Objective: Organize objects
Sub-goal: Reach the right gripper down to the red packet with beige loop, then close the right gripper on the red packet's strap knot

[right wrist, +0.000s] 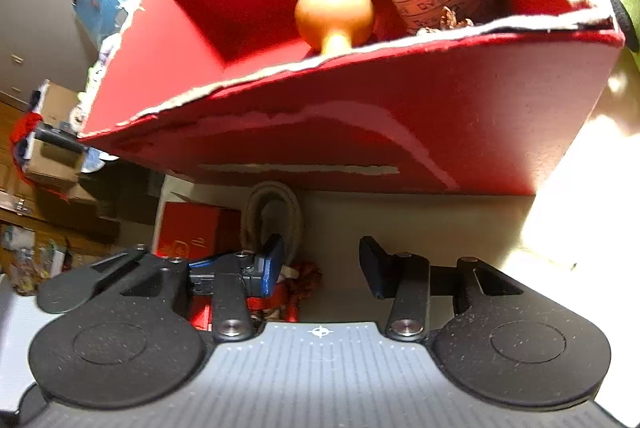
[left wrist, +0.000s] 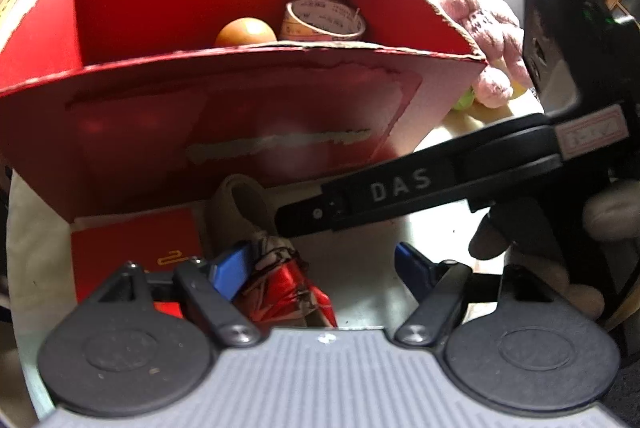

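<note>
Looking along the left gripper [left wrist: 320, 268] in the left wrist view, its blue-padded jaws stood apart and pressed on nothing, though a crumpled red and white wrapped bundle [left wrist: 286, 288] lay between them, hard against the left pad and clear of the right. That bundle ran lengthwise away from the camera, toward the near wall of the tall red cardboard box [left wrist: 248, 100], with a beige loop-shaped thing [left wrist: 244, 204] just beyond it at the foot of that wall. A flat red card with gold print [left wrist: 136, 244] lay on the pale tabletop [left wrist: 360, 292] to the left of the bundle. The right gripper [left wrist: 304, 220] reached in from the right edge, its black finger crossing above the bundle's far end. A pink knitted toy [left wrist: 492, 40] sat past the box's right corner. Inside the box rested a round orange wooden knob [left wrist: 246, 32] and a roll of printed beige tape [left wrist: 324, 20].

In the right wrist view, the right gripper's own jaws were released and empty; the bundle sat low behind the left pad rather than squarely in the gap. The beige loop stood just ahead, touching or nearly touching the box wall; the blur did not settle which. Judging from both views, the left gripper was the better placed for the bundle, and the box's high near wall stood between it and the inside.
</note>
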`<act>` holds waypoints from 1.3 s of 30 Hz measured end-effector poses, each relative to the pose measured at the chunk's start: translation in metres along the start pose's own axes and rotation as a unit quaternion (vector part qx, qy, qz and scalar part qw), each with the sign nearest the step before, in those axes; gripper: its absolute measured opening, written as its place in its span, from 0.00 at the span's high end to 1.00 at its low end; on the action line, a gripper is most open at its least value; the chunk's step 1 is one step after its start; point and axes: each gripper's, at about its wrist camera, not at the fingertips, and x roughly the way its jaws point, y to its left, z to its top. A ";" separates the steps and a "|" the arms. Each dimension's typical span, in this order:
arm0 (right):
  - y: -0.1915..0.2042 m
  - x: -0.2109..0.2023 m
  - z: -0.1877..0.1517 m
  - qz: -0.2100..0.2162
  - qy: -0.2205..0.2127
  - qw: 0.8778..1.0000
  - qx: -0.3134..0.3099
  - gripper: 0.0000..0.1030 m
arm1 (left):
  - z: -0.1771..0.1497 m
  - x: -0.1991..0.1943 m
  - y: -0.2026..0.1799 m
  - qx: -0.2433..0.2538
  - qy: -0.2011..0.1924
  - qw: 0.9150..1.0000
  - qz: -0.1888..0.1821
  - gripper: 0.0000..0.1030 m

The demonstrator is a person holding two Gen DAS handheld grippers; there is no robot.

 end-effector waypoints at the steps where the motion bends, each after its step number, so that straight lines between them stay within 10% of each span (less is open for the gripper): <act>1: 0.001 0.000 0.000 0.005 0.001 1.000 -0.005 0.55 | 0.000 0.000 0.001 -0.002 0.002 1.000 0.002 0.25; 18: 0.035 0.013 -0.003 0.024 0.030 0.996 -0.083 0.55 | -0.011 0.012 -0.002 0.017 0.024 0.999 0.043 0.24; 39: 0.008 -0.001 -0.018 0.034 0.022 0.999 -0.014 0.74 | -0.018 0.030 -0.015 0.046 0.051 0.996 0.065 0.38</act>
